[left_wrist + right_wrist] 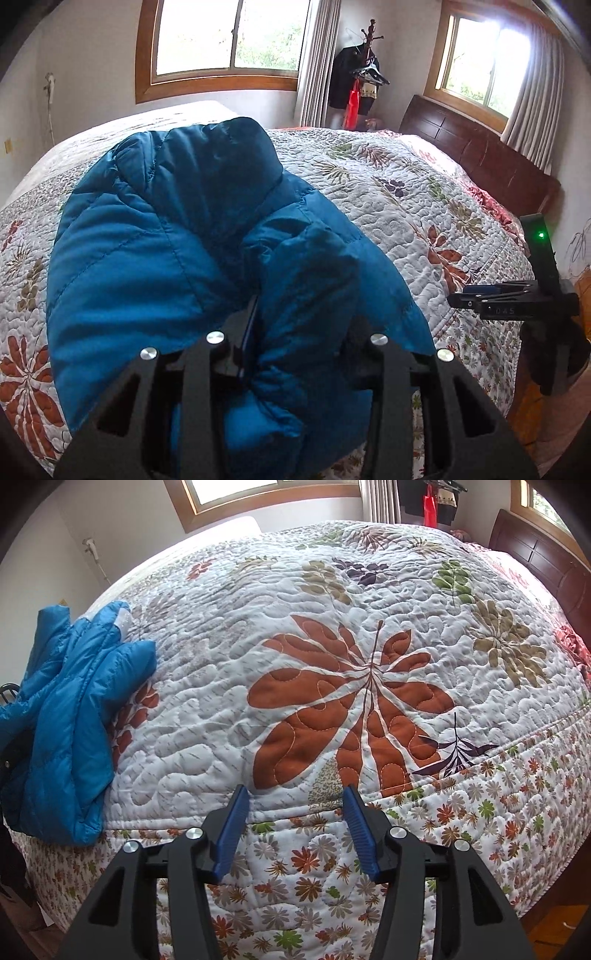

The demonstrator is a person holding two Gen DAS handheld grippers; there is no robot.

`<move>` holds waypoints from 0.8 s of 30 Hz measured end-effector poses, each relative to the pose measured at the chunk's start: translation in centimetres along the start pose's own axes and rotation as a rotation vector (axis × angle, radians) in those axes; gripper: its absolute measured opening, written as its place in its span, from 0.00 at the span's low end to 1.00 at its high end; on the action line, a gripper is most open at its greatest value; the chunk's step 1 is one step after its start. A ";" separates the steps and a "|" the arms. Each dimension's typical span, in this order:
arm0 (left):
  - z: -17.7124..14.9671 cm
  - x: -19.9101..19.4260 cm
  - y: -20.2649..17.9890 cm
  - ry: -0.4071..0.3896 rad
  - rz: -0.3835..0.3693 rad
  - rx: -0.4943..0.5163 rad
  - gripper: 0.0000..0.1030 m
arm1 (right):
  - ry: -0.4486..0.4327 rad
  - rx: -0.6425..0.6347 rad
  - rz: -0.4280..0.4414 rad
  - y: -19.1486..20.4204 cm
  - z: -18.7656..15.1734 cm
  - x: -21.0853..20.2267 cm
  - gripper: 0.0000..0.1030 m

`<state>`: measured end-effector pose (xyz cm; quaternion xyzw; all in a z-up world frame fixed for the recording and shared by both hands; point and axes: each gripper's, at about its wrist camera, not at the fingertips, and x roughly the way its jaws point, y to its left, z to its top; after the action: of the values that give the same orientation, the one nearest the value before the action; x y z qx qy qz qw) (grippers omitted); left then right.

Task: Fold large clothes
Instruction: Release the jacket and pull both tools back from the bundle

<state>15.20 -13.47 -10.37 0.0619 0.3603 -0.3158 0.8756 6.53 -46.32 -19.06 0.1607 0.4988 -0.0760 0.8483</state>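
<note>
I am gripping the blue jacket [166, 236] bunched in my left gripper [295, 343]. My right gripper [293, 827] is hanging released over the quilt [332, 635]; I should lay the fold flat.

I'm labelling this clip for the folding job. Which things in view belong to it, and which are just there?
Part of the job:
blue puffer jacket, bunched between the left gripper fingers
right gripper, open, nothing between its fingers
floral quilt, the surface the jacket lies on

Just there:
coat stand with dark clothes
wooden headboard
curtains
</note>
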 end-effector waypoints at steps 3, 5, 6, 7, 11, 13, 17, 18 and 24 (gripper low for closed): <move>0.1 -0.3 0.0 -0.001 -0.007 -0.005 0.36 | 0.004 0.006 -0.007 0.0 0.1 -0.1 0.52; 0.2 -0.8 0.2 -0.003 -0.020 -0.016 0.38 | 0.006 0.009 -0.008 0.0 0.3 -0.3 0.52; 0.2 -1.3 0.3 -0.004 -0.033 -0.023 0.42 | 0.002 0.010 -0.006 0.1 0.4 -0.5 0.52; 0.3 -1.9 0.3 -0.006 -0.046 -0.028 0.44 | -0.004 0.011 -0.001 0.2 0.5 -0.8 0.52; 0.2 -5.9 0.0 -0.048 -0.048 -0.024 0.59 | -0.026 -0.032 0.006 1.9 1.0 -2.3 0.53; 0.2 -7.9 0.1 -0.081 -0.021 -0.019 0.60 | -0.038 -0.077 0.014 3.5 1.5 -3.1 0.53; 0.3 -10.2 1.5 -0.106 0.023 -0.054 0.60 | -0.057 -0.161 0.035 7.1 2.5 -4.2 0.54; 0.3 -10.5 1.8 -0.113 0.035 -0.061 0.60 | -0.061 -0.179 0.040 8.0 2.7 -4.4 0.55; 0.2 -11.2 3.9 -0.113 0.082 -0.091 0.60 | -0.075 -0.257 0.089 12.3 3.6 -5.8 0.56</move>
<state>11.58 -4.76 -3.16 0.0187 0.3215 -0.2659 0.9086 10.18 -36.17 -9.97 0.0699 0.4646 0.0203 0.8825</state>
